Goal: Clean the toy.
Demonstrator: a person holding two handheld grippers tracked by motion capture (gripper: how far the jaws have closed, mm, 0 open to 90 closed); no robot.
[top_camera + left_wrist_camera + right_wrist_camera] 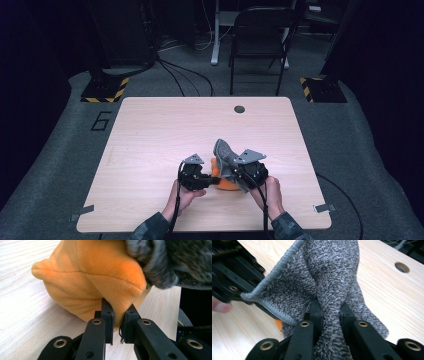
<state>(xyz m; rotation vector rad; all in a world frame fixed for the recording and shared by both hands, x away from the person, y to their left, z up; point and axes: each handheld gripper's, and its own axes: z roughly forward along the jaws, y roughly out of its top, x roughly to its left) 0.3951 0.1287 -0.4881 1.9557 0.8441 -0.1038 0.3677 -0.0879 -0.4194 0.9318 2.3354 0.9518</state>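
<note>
While pinching orange plush (95, 277), left hand-held gripper (117, 322), grey cloth (332, 277) touching, near table edge (200, 231)

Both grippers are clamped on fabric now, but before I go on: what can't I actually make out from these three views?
- Orange plush: in the high view the grey cloth and both grippers cover most of it, so its shape is unclear.
- Left gripper: its view cuts the orange plush off at the top edge.
- Right gripper: the grey cloth hides the table behind; the cloth's lower end is cut off.
</note>
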